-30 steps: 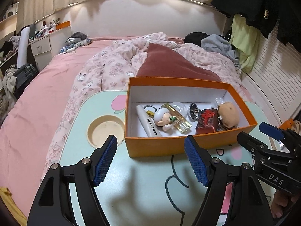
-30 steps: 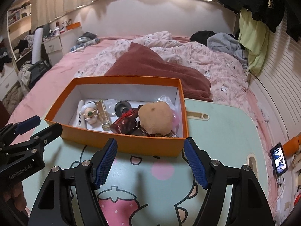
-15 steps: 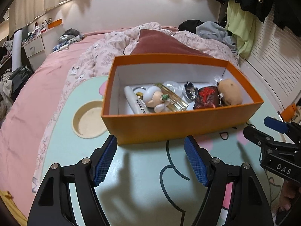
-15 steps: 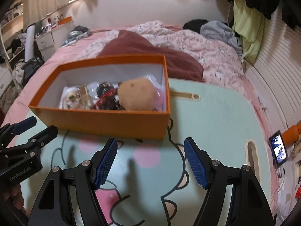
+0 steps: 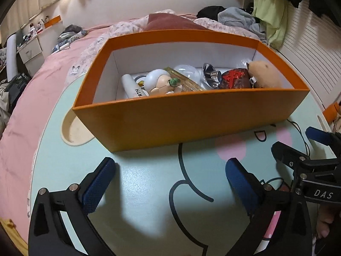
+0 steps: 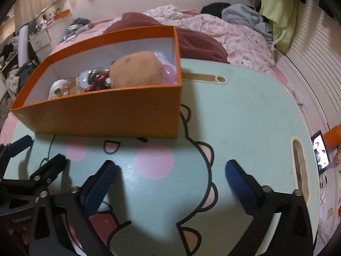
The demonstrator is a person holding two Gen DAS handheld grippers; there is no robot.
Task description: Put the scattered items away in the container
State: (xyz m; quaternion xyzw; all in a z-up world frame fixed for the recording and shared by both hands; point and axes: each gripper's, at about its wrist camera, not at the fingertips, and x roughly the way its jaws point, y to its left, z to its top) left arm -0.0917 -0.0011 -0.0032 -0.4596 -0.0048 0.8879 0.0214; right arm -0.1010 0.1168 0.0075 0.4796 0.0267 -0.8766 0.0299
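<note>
An orange box (image 5: pixel 191 119) with white inside stands on the mint cartoon-print table (image 5: pixel 149 202). In it lie a white tube (image 5: pixel 133 86), a small doll figure (image 5: pixel 162 82), a clear bottle, a silver piece (image 5: pixel 210 76), a red pouch (image 5: pixel 233 79) and a brown plush (image 5: pixel 264 75). My left gripper (image 5: pixel 168 181) is open and empty, low over the table just in front of the box. My right gripper (image 6: pixel 170 181) is open and empty, in front of the box's (image 6: pixel 102 111) right end; the plush (image 6: pixel 136 70) shows inside.
The table sits on a pink bed with a floral quilt (image 6: pixel 223 27) and a maroon pillow (image 6: pixel 198 42). A round cup recess (image 5: pixel 74 132) is left of the box. A slot handle (image 6: pixel 299 166) and a phone (image 6: pixel 320 151) are at the right edge.
Both grippers have dropped lower and closer to the table, so the box looms larger and nearer. Both stay open and empty. The box's contents have not moved.
</note>
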